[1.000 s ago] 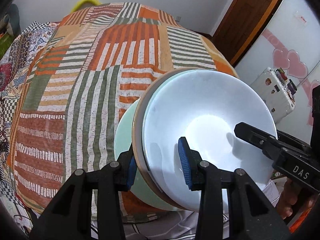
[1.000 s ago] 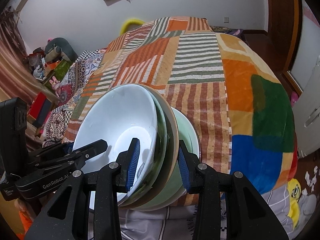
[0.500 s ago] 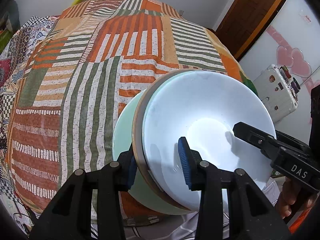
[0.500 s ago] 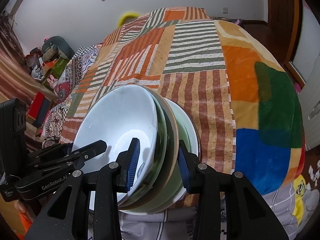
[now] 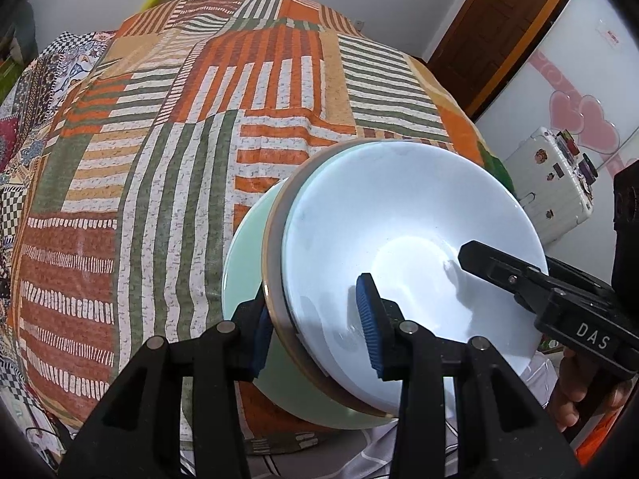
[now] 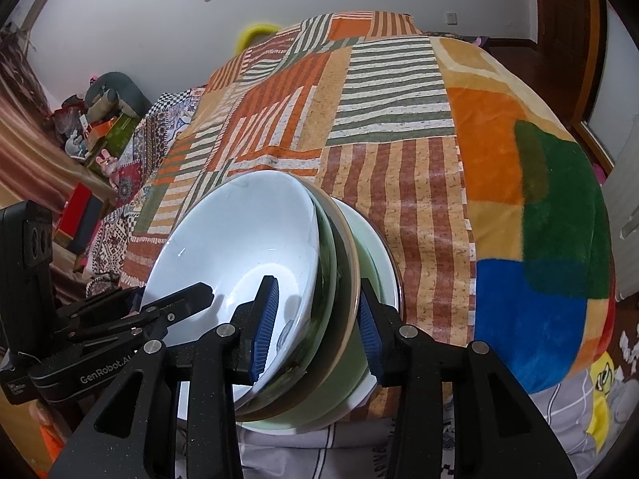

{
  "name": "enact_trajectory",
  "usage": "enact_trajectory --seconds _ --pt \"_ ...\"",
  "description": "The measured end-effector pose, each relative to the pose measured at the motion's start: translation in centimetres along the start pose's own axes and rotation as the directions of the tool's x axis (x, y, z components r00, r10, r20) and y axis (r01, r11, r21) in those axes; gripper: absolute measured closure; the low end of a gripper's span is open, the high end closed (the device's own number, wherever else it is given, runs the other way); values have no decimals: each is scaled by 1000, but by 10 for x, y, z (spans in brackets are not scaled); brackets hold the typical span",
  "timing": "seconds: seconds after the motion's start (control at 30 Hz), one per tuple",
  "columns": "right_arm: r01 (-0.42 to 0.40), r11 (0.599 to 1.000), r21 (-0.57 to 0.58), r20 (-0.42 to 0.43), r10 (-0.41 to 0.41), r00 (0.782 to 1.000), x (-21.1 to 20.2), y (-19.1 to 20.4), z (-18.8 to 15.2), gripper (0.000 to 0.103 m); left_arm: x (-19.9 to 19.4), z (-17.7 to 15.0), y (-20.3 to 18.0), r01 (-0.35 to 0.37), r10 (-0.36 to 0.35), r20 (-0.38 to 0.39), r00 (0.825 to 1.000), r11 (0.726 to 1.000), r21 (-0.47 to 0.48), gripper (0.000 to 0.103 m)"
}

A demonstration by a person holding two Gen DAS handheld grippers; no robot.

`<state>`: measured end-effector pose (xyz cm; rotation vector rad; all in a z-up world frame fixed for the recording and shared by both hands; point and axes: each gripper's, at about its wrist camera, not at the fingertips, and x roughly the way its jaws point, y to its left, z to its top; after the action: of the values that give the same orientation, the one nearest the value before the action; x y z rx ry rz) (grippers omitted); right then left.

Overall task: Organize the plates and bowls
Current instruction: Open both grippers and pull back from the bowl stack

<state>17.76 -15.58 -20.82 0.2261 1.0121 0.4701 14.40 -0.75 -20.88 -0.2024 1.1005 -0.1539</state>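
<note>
Your left gripper [image 5: 315,329] and right gripper [image 6: 317,325] fingers each straddle the stacked bowls' [image 6: 255,247] rims, part-open, jaws just eased wider, pad contact unclear; bedspread [image 5: 167,167] beyond lies clear.

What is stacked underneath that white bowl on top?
Under the glossy white bowl sits a brown-rimmed dish, then a pale green bowl. Only their rims show; anything between them is covered.

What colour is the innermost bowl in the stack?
White. The innermost bowl shows best in the left wrist view, nested in a brown-rimmed and a pale green one.
</note>
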Motion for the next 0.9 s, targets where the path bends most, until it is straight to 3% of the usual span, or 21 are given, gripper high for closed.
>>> enact_trajectory --seconds 0.07,0.2,0.47,0.57,0.7,0.77,0.9 --pt "16 1000 -7 12 -15 1000 -3 1 0 63 -1 -1 1 2 -2 -4 1000 1000 -9 62" --pt "57 997 -47 79 -53 995 -22 6 -1 47 -11 -5 6 0 0 7 1000 1000 -24 60" --pt "48 996 -74 160 -36 986 -51 13 4 46 -70 -1 -6 -12 9 160 987 1000 17 56" --pt "50 994 -98 210 -29 977 -66 21 4 46 -102 2 -16 -29 17 259 966 999 41 55" --pt "40 991 -127 291 -1 957 -94 32 7 46 -144 0 -29 -40 11 383 924 997 68 50" --pt "32 989 -142 338 19 941 -110 37 7 45 -165 -3 -36 -53 14 452 892 996 75 41" --pt "22 987 -157 423 47 905 -137 44 6 36 -197 -11 -46 -90 20 556 831 991 99 38"
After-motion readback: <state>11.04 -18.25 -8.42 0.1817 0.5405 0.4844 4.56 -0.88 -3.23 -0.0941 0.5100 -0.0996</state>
